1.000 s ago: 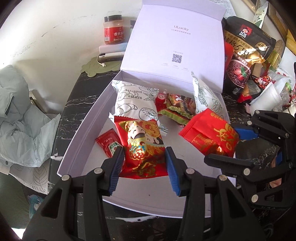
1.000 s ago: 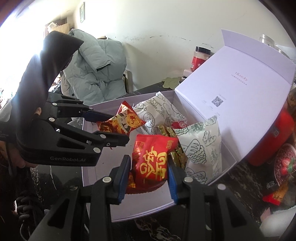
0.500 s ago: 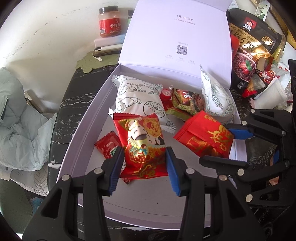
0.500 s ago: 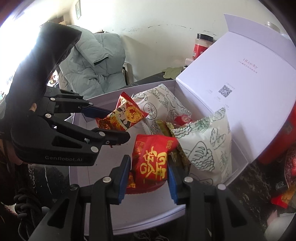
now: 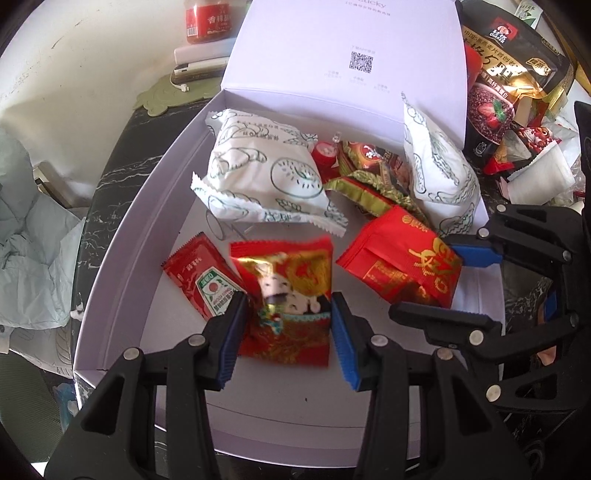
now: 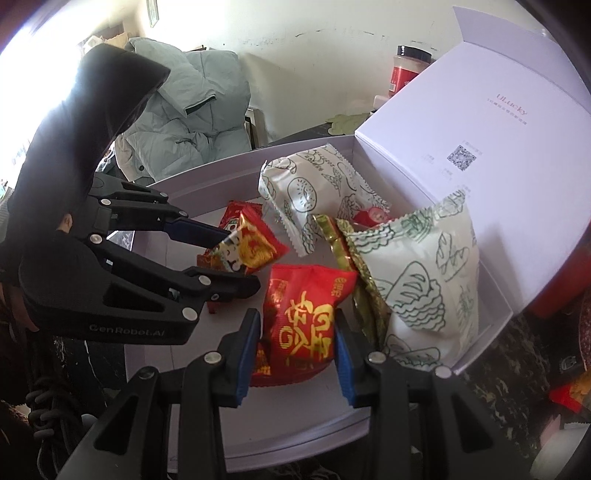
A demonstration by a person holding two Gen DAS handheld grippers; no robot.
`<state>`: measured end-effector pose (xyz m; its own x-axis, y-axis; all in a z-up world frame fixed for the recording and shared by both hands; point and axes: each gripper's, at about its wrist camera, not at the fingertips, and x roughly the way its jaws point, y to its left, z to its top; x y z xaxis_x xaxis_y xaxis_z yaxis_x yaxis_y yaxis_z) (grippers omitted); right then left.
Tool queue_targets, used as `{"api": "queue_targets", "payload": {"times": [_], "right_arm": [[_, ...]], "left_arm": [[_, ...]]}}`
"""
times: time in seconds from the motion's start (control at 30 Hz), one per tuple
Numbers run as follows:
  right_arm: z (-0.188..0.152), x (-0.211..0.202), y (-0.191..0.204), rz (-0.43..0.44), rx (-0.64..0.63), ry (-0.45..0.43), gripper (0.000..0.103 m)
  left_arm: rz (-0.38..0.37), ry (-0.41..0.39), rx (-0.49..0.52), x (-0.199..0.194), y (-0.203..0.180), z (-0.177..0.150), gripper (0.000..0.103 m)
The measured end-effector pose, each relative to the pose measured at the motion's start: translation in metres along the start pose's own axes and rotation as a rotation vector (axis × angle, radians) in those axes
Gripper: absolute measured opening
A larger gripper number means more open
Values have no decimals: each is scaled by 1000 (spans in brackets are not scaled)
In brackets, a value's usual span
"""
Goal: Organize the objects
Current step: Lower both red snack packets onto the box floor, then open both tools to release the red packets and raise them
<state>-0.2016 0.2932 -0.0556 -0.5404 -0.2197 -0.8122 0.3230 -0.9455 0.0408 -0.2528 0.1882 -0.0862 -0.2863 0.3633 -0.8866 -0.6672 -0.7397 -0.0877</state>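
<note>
One white box (image 5: pixel 122 280) stands open on the dark marble tabletop (image 5: pixel 110 173), its lid (image 5: pixel 343 62) raised at the far edge. Inside, left to right in the left wrist view: one ketchup sachet (image 5: pixel 201 277) near the left wall, one red cartoon-printed packet (image 5: pixel 291 299), one red packet with gold characters (image 5: pixel 399 266), and behind them two white pastry bags, one (image 5: pixel 258 177) lying toward the far left corner, the other (image 5: pixel 439 177) leaning on the right wall. Between the bags sit a small red capsule (image 5: pixel 325 153) and a few green-and-gold wrapped sweets (image 5: pixel 373 184); I cannot count those.

The left gripper (image 5: pixel 288 332) clamps the cartoon packet's near end between narrow blue pads, low over the box floor near the front edge. The right gripper (image 6: pixel 297 343) likewise pinches the gold-character packet (image 6: pixel 306 317), beside the right-hand pastry bag (image 6: pixel 424 280).

Outside the box: one red-labelled jar (image 5: pixel 207 18) at the tabletop's far edge, and a heap of snack bags (image 5: pixel 509 85) along the right.
</note>
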Motion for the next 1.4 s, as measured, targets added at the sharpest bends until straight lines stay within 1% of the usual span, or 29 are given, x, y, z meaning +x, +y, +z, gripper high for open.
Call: {"api": "queue_targets", "payload": {"times": [0.2, 0.3, 0.47, 0.6, 0.73, 0.83, 1.03, 1.13, 1.27, 1.4], "right_arm": [[-1, 1, 1, -2, 2, 15, 39], [-2, -1, 3, -6, 1, 17, 43], [-3, -9, 2, -12, 19, 15, 43], [-3, -15, 1, -12, 23, 5, 43], [-7, -24, 5, -27, 24, 3, 43], [-11, -30, 6, -42, 33, 0, 43], [-3, -38, 7, -68, 38, -15, 43], [-2, -46, 8, -75, 38, -29, 45], [2, -55, 11, -86, 33, -53, 50], [1, -67, 17, -110, 28, -70, 56]], "left_arm": [[7, 2, 7, 0, -3, -1, 43], [13, 1, 6, 0, -3, -1, 43], [6, -1, -11, -3, -1, -2, 43], [15, -18, -12, -10, -2, -1, 43], [39, -28, -7, -14, -3, 2, 44], [39, -33, -13, -20, -3, 1, 44], [46, -55, -28, -36, -8, -5, 44], [53, -70, -29, -45, -10, -5, 44], [61, -97, -18, -61, -16, -7, 44], [81, -116, -16, -75, -22, -9, 48]]}}
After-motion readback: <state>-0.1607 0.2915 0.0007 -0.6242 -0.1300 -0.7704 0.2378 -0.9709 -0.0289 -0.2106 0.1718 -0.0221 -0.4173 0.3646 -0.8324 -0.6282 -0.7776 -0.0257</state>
